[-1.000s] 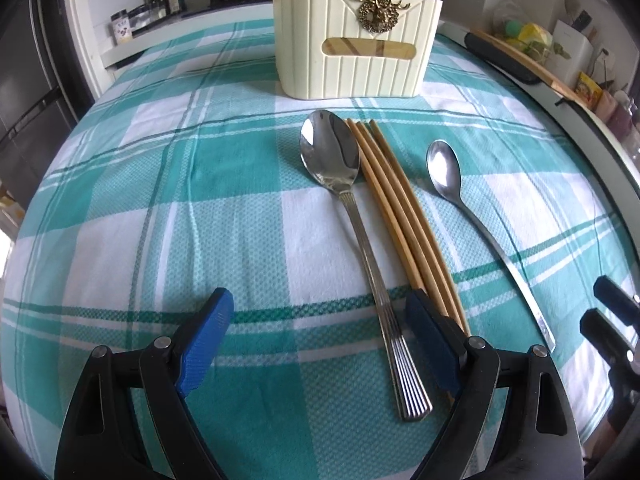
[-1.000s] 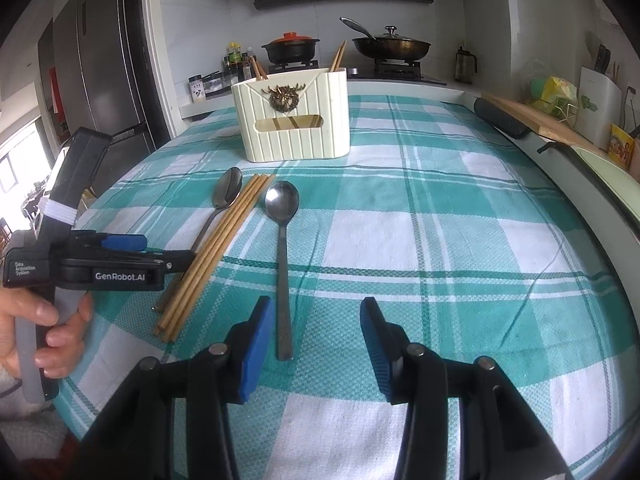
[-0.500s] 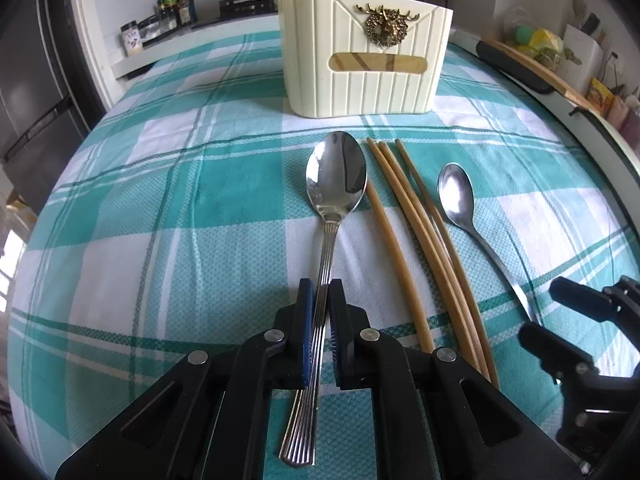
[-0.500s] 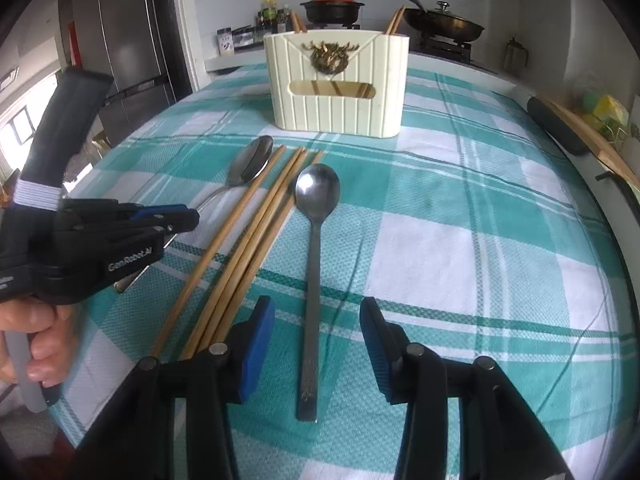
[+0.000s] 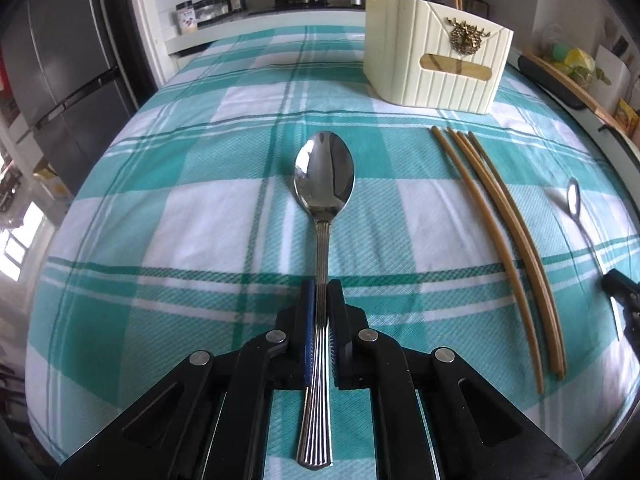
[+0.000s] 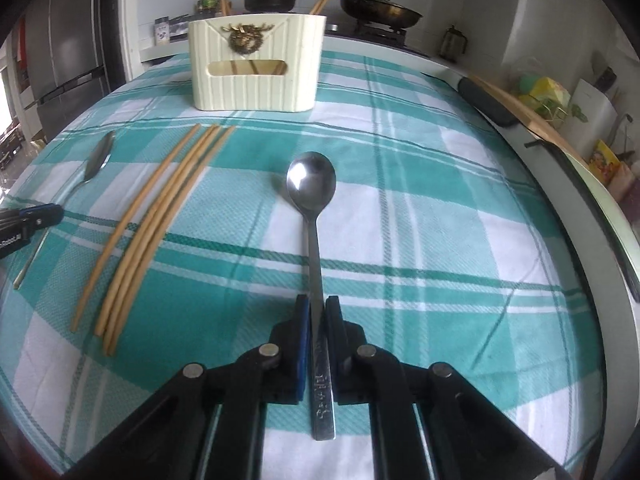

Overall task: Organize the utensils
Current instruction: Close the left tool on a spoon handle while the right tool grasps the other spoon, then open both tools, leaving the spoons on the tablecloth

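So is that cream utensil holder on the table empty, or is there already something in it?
Not empty. Chopsticks stick up above the rim of the cream utensil holder, and more show through its front window.

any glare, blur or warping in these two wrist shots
Left wrist view: fisheye bows the chopsticks and tablecloth stripes outward; the ridged spoon bowl mirrors the room; the window at far left is blown out. Right wrist view: a bright glare spot on the plain spoon bowl; corners go dark, and the chopsticks' near ends look a bit soft.
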